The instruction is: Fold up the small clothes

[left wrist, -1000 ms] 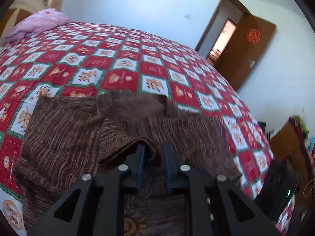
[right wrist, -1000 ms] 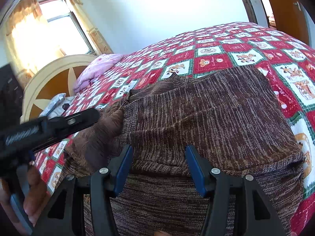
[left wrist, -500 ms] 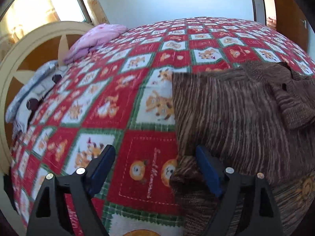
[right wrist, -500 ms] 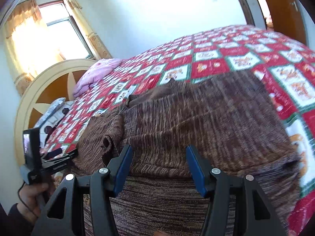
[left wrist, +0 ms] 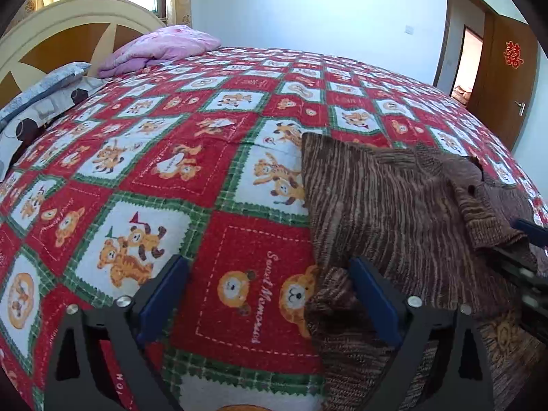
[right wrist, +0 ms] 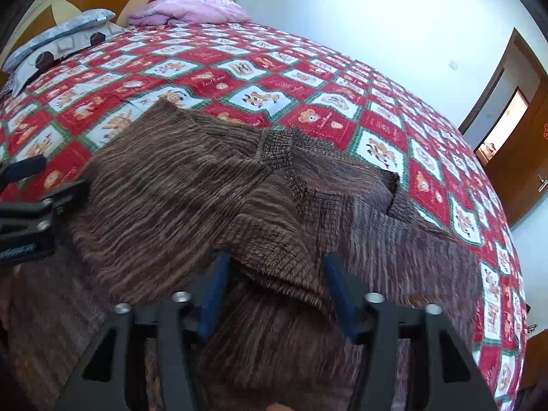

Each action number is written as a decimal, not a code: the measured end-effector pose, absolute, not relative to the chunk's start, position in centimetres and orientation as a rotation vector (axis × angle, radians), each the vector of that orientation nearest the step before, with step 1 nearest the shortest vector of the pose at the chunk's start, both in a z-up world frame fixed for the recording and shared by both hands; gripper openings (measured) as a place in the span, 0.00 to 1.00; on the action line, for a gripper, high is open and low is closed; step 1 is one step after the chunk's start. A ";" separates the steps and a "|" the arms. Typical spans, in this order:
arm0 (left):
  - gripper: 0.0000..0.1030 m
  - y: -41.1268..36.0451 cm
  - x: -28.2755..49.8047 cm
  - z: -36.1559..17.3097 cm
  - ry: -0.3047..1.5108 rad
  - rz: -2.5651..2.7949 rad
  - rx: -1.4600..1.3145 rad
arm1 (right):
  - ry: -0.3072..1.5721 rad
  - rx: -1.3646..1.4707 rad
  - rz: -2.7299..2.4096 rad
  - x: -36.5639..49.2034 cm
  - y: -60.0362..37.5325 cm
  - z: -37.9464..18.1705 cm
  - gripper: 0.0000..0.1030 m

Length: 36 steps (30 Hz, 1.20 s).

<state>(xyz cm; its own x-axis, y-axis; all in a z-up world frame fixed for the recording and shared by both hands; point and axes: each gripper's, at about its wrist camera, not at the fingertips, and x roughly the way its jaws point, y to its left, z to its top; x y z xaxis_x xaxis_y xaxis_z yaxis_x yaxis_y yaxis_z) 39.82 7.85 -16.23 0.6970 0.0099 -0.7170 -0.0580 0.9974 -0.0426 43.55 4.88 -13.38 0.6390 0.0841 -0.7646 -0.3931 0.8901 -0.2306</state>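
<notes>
A brown striped knit sweater (left wrist: 394, 205) lies on the bed with one sleeve folded across its body; it fills the middle of the right wrist view (right wrist: 205, 198). My left gripper (left wrist: 270, 291) is open at the sweater's left edge, its right finger (left wrist: 373, 301) against the knit, its left finger over the quilt. My right gripper (right wrist: 274, 287) is open and low over the folded sleeve's cuff (right wrist: 274, 250), a finger on each side of it. The left gripper also shows at the left edge of the right wrist view (right wrist: 30, 212).
The bed carries a red, white and green teddy-bear quilt (left wrist: 171, 171). A pink folded blanket (left wrist: 164, 48) and grey pillows (left wrist: 41, 96) lie by the headboard (left wrist: 68, 30). A brown door (left wrist: 507, 78) stands at the right.
My left gripper let go of the sleeve, opened, and swung left to the sweater's left edge. My right gripper moved over the folded sleeve, still open.
</notes>
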 end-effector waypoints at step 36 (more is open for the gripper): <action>1.00 9.0 39.0 -16.1 0.727 0.021 -0.133 | 0.886 0.009 0.376 40.0 -5.5 -11.2 0.05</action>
<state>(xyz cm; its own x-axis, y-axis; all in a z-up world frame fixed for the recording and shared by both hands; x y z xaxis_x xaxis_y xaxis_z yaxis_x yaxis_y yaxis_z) 38.97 8.99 -16.11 0.7472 -0.0269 -0.6641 -0.0652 0.9914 -0.1136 40.00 -5.49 -11.17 0.5719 0.3240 -0.7536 -0.3168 0.9347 0.1614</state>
